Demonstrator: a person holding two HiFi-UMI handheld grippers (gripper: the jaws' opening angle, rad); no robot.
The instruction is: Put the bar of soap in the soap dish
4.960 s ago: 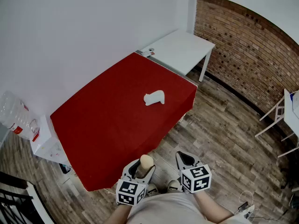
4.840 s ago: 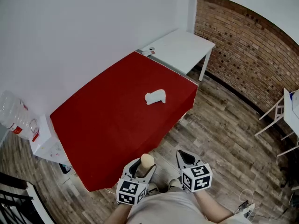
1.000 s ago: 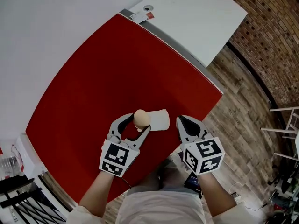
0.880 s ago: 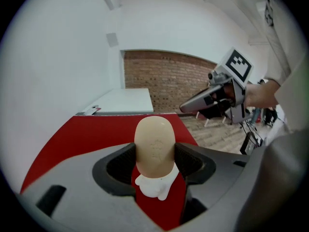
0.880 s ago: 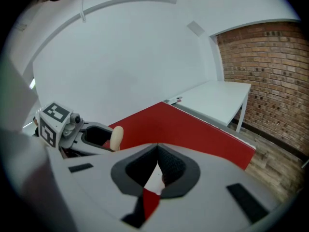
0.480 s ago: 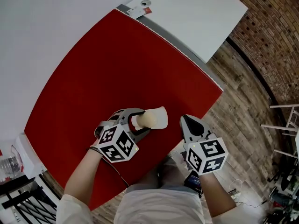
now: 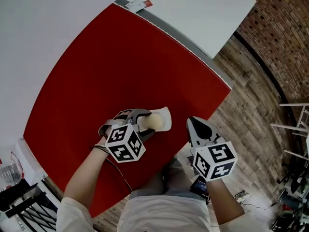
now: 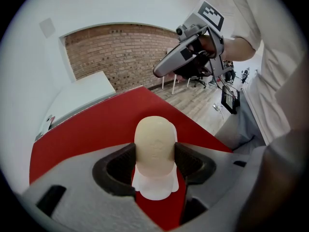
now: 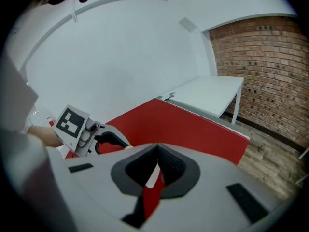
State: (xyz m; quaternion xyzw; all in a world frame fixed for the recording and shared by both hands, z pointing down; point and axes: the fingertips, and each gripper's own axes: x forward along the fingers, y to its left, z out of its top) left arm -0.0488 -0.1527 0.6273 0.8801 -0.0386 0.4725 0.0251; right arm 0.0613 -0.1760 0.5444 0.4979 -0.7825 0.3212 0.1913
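**Head view.** A red cloth-covered tabletop [image 7: 96,76] fills the middle. A bare white table [image 7: 198,13] butts against its far right edge. A plain white wall [image 7: 34,28] lies to the left, with a grey-brown wood-plank floor [image 7: 251,91] and a red brick wall [image 7: 285,28] to the right. The small white soap dish [image 7: 165,120] lies close to the tabletop's near edge, about midway along it. The left claw [image 7: 147,123] reaches to it from the left and grips the pale beige rounded bar of soap [image 7: 157,121]. The claw's black-and-white marker cube [image 7: 124,144] covers much of its body. The right claw [image 7: 197,126] hangs just past the near edge, over the floor.

**Left gripper view.** The jaws stand wide and press on both sides of the bar of soap [image 8: 154,146]. The soap dish [image 8: 153,188] shows directly beneath it, mostly covered. Whether soap and dish touch cannot be made out.

**Right gripper view.** The right claw [image 9: 157,153] is closed, tips meeting, with nothing between them. Only slivers of red and white show through the gap.
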